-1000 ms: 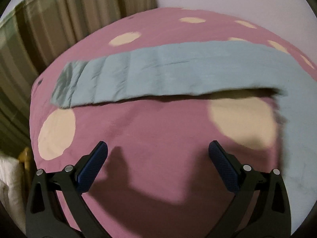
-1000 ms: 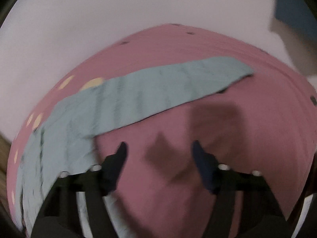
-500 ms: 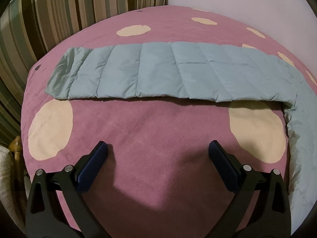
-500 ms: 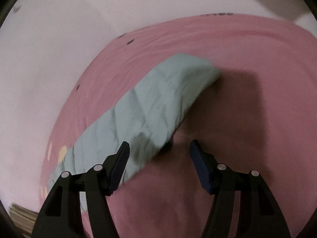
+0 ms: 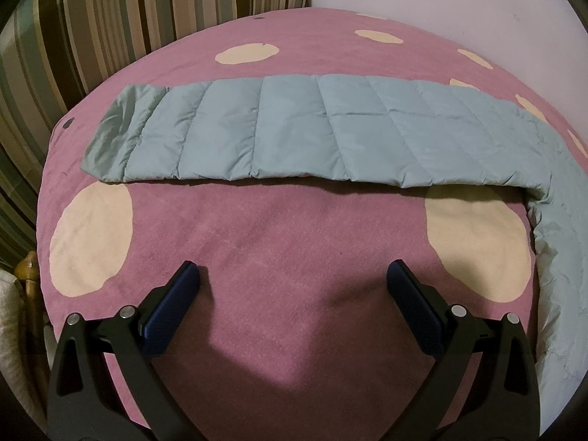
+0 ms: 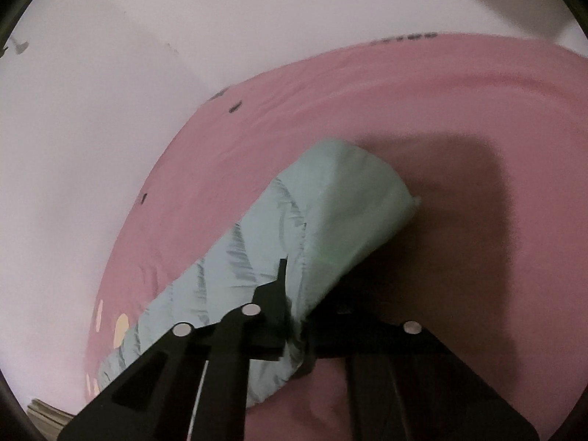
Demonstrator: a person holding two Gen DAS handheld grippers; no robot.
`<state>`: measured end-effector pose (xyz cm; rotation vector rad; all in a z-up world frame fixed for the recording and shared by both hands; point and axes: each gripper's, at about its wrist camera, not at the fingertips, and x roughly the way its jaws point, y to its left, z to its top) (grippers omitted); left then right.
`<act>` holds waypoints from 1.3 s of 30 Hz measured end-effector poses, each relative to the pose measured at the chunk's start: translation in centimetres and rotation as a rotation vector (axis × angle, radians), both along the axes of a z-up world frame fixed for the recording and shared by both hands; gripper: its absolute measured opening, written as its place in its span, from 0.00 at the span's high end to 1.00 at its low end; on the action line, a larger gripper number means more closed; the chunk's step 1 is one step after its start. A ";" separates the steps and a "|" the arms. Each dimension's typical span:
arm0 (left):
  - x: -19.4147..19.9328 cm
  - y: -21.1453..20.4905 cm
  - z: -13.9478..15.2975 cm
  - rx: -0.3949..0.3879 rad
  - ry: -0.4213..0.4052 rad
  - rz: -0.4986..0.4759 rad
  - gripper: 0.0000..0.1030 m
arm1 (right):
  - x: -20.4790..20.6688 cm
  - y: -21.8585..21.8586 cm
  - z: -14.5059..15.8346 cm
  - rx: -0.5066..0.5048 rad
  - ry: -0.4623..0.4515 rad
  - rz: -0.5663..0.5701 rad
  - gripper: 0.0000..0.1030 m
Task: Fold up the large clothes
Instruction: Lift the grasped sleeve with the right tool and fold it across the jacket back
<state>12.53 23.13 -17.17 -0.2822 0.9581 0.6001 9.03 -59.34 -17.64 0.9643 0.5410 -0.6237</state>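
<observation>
right wrist view: the right gripper (image 6: 290, 316) is pinched on the quilted jacket's (image 6: 330, 220) end, toward 12 o'clock. the left gripper (image 5: 292, 286) gapes wide and empty; the jacket lies across the pink blanket (image 5: 294, 228). lift slowly, carry the end across, keep edges aligned.

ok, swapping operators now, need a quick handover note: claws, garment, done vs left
Left claw: open, holding nothing, above the pink spotted blanket, short of the garment.
Right claw: shut on one end of the quilted blue garment.
Garment: a long narrow band flat across the blanket, its right end curving toward the camera.
Done: narrowed lengthwise.
Left: probably fold the gripped end over toward the far end by the striped curtain; left claw free to help.
</observation>
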 end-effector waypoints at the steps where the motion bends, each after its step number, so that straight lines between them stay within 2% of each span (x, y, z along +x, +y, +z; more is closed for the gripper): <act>1: 0.0 0.1 0.0 -0.002 -0.002 0.000 0.02 | -0.1 0.4 0.5 -0.024 -0.004 0.005 0.95; 7: 0.0 0.1 0.0 -0.003 -0.003 0.000 0.02 | 1.4 6.3 6.2 -0.156 -0.069 0.124 0.95; 11: 0.0 0.0 -0.1 -0.003 -0.005 0.001 0.02 | 4.1 12.9 9.8 -0.230 -0.103 0.273 0.95; 16: 0.0 0.0 -0.1 -0.003 -0.004 0.001 0.02 | 7.4 21.9 12.4 -0.296 -0.116 0.460 0.95; 23: 0.0 0.0 -0.1 -0.003 -0.004 0.001 0.02 | 11.7 33.5 12.0 -0.338 -0.083 0.699 0.95; 29: 0.0 0.0 -0.1 -0.003 -0.005 0.001 0.02 | 12.8 41.3 11.1 -0.375 -0.066 0.855 0.95; 32: -0.1 0.0 -0.1 -0.003 -0.005 0.001 0.02 | 14.4 42.9 9.7 -0.366 -0.044 0.915 0.95; 34: 0.0 0.1 -0.1 -0.004 -0.006 0.001 0.02 | 14.7 42.8 8.4 -0.356 -0.027 0.952 0.95; 39: 0.0 0.0 -0.1 -0.003 -0.005 0.001 0.02 | 14.9 46.1 6.5 -0.355 0.022 1.023 0.95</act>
